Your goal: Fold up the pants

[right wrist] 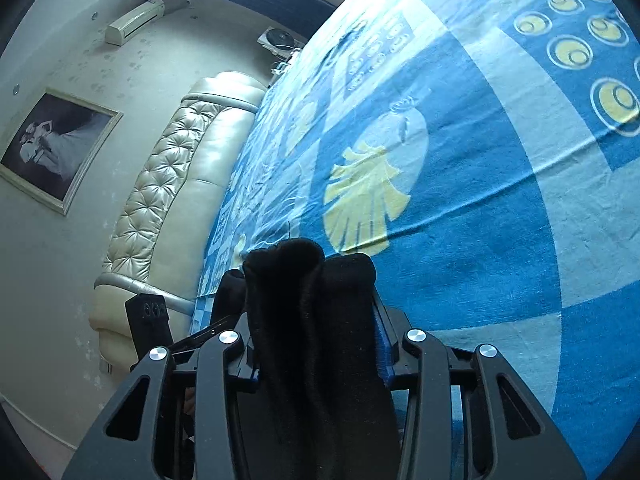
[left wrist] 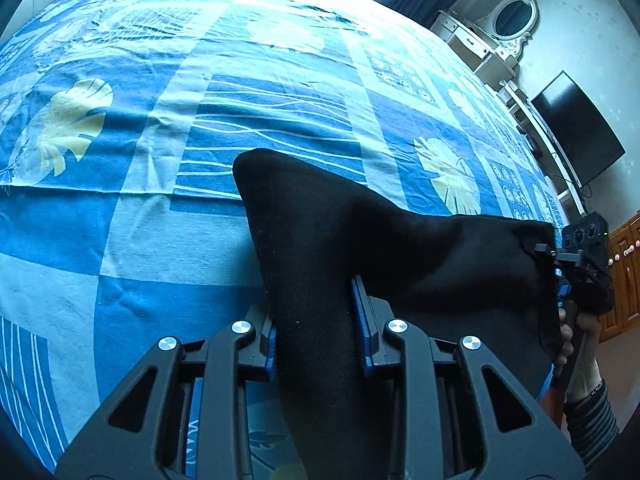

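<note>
The black pants (left wrist: 320, 232) hang stretched between my two grippers above the bed. My left gripper (left wrist: 318, 328) is shut on one bunched end of the pants. In the left wrist view the cloth runs right to my right gripper (left wrist: 560, 264), held by a hand. In the right wrist view my right gripper (right wrist: 314, 320) is shut on a thick bunch of the black pants (right wrist: 312, 280), and the left gripper (right wrist: 150, 320) shows at lower left.
A blue patterned bedsheet (left wrist: 200, 120) covers the bed below. A padded beige headboard (right wrist: 168, 176) lines the bed's far side. A white dresser with mirror (left wrist: 500, 32), a wall TV (left wrist: 576, 132) and wooden cabinets (left wrist: 624, 280) stand beyond the bed.
</note>
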